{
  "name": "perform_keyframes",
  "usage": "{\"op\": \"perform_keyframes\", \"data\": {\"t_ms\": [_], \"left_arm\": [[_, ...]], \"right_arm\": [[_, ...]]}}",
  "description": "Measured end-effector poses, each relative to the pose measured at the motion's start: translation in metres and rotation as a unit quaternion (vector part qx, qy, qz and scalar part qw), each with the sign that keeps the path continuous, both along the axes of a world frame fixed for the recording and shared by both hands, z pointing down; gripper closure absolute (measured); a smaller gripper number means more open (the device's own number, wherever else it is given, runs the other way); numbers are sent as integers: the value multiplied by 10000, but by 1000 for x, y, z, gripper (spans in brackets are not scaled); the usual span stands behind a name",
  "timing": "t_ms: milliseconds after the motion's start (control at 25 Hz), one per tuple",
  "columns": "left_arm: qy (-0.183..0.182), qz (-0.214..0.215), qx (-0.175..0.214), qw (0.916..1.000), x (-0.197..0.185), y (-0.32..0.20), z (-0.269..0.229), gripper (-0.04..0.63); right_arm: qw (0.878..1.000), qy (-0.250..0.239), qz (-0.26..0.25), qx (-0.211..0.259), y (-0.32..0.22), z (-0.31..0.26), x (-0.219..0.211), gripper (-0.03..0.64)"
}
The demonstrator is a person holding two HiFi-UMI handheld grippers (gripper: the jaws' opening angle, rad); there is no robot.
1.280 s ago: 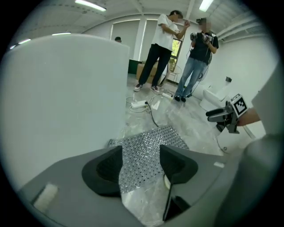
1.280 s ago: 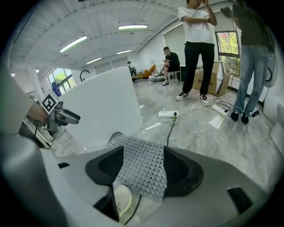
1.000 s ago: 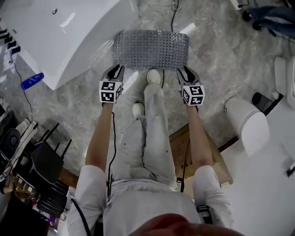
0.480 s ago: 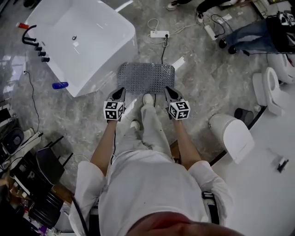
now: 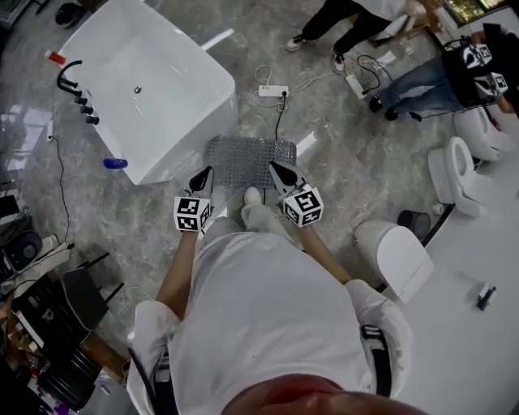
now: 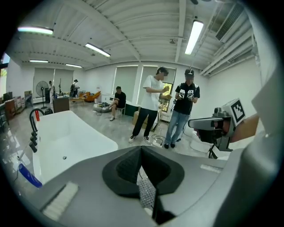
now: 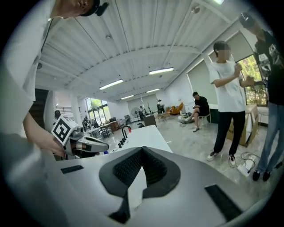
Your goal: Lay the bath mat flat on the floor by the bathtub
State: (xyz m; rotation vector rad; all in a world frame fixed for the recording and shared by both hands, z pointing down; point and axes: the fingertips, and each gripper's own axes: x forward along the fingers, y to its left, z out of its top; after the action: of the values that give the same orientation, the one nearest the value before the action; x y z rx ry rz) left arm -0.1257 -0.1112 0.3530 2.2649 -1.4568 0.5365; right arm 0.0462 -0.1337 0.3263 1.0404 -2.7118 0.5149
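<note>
The grey perforated bath mat [image 5: 247, 156] lies flat on the marble floor against the corner of the white bathtub [image 5: 154, 81]. I stand upright at its near edge, one white shoe [image 5: 252, 195] at the rim. My left gripper [image 5: 203, 172] and right gripper [image 5: 274, 167] are raised over the mat's near corners, pointing forward. Both are shut, with nothing clamped between the pads. In the left gripper view the closed left gripper [image 6: 141, 148] shows a strip of mat [image 6: 146, 193] through the gap below the tips. The right gripper [image 7: 143, 150] is closed too.
A power strip [image 5: 270, 91] with cables lies just beyond the mat. A white toilet [image 5: 462, 166] and a white lidded unit [image 5: 397, 247] stand to the right. People [image 5: 349, 20] stand at the far side. A blue bottle [image 5: 115, 163] lies left of the tub; black chairs [image 5: 77, 292] are behind left.
I have straightened up from a crouch, so the view has risen and the mat looks smaller. Both grippers have lifted from the mat's near edge, and their jaws have shut.
</note>
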Motion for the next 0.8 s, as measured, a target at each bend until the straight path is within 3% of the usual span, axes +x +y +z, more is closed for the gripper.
{"op": "perform_keyframes", "data": {"t_ms": [280, 360, 480, 680, 800], "left_arm": [[272, 191, 898, 9954, -6, -8, -70, 597], [219, 457, 1106, 9926, 6, -12, -88, 597], [158, 980, 1445, 9845, 33, -17, -116, 597], [795, 1294, 1675, 9741, 49, -13, -156, 597], [928, 1697, 1746, 9655, 54, -2, -173, 597]], "right_arm": [[9929, -33, -114, 1181, -14, -95, -27, 617], [9898, -49, -94, 1423, -14, -119, -26, 617], [9860, -83, 185, 1653, -11, -149, -13, 617], [9786, 156, 701, 1928, 7, -177, -5, 618], [9762, 167, 854, 1985, 24, -188, -14, 618]]}}
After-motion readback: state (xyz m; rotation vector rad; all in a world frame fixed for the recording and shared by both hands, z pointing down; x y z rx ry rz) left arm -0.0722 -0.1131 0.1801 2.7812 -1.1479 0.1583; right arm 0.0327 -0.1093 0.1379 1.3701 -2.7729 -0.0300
